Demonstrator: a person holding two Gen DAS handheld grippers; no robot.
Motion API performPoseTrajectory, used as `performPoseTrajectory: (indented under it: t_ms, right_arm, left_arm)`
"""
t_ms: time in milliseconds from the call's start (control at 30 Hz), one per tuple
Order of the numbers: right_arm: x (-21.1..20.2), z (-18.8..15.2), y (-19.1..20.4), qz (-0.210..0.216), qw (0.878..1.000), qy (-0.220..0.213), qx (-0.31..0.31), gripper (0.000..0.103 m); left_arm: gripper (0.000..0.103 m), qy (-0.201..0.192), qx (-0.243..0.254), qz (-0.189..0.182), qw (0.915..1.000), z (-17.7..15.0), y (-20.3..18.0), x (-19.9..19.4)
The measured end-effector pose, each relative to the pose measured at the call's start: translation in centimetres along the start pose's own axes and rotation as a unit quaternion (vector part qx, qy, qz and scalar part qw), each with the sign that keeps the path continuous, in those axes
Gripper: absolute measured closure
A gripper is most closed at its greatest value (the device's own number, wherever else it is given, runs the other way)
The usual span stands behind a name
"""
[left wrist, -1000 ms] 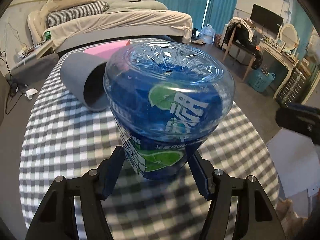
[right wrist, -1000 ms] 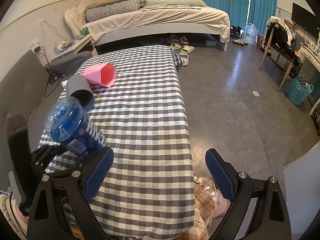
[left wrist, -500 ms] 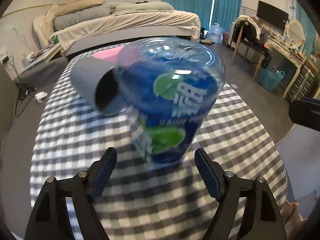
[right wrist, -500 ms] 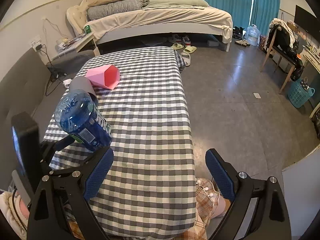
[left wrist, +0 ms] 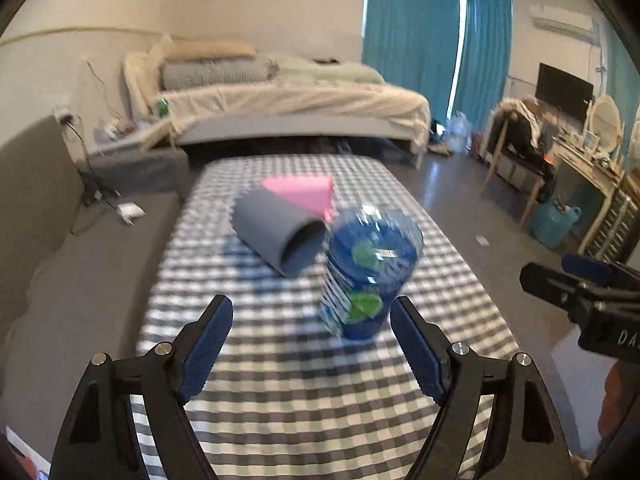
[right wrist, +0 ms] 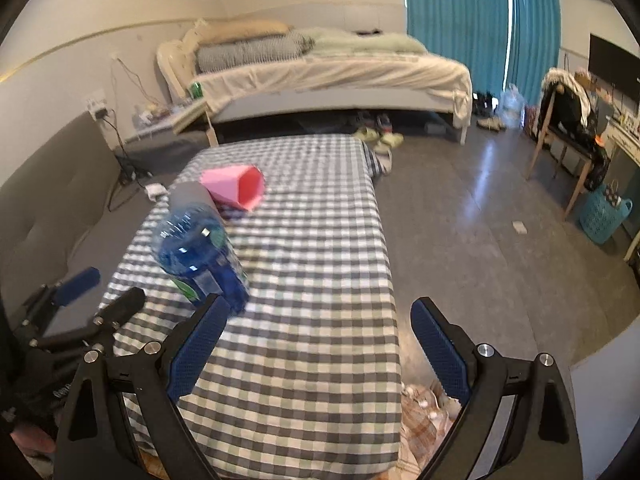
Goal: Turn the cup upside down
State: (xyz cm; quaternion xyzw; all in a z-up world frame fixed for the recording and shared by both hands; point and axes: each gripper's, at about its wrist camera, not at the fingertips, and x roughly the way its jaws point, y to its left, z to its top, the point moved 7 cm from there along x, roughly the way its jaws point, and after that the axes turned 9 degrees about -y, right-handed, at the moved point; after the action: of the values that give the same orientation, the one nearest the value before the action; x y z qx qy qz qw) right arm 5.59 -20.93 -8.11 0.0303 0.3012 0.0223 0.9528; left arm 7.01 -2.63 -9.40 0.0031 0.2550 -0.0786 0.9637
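A blue see-through cup [left wrist: 368, 272] with a green lime label stands on the checked tablecloth [left wrist: 300, 400], its ribbed base up and its mouth down. My left gripper [left wrist: 311, 308] is open and drawn back from it, and the cup stands just ahead of the right finger, free of both. In the right wrist view the same cup [right wrist: 200, 256] is at the table's left side, with the left gripper [right wrist: 80, 300] behind it. My right gripper [right wrist: 320, 308] is open and empty over the near table end, and it shows in the left wrist view as the right gripper [left wrist: 580, 280] at the far right.
A grey cup [left wrist: 280, 236] lies on its side just beyond the blue one, and a pink cup [left wrist: 304, 192] lies behind it. A grey sofa [left wrist: 60, 260] runs along the table's left. Beyond are a bed [left wrist: 280, 112], a chair [left wrist: 516, 148] and bare floor to the right.
My left gripper has opened, let go of the blue cup and drawn back. The cup now stands alone on the cloth. The right gripper stayed open and tilted up a little.
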Motion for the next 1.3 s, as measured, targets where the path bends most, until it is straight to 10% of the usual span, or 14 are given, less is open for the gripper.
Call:
performPoseTrajectory:
  t_ms: [367, 1300]
  right_arm:
    - [-1.4, -0.4, 1.6, -0.039, 0.994, -0.103, -0.025, 0.0]
    - [-1.5, -1.2, 2.6, 0.003, 0.994, -0.109, -0.034, 0.0]
  left_arm:
    - [0.0, -0.049, -0.008, 0.03, 0.9983, 0.9, 2.0, -2.8]
    - [0.0, -0.055, -0.019, 0.036, 0.9977, -0.5, 2.5, -3.3]
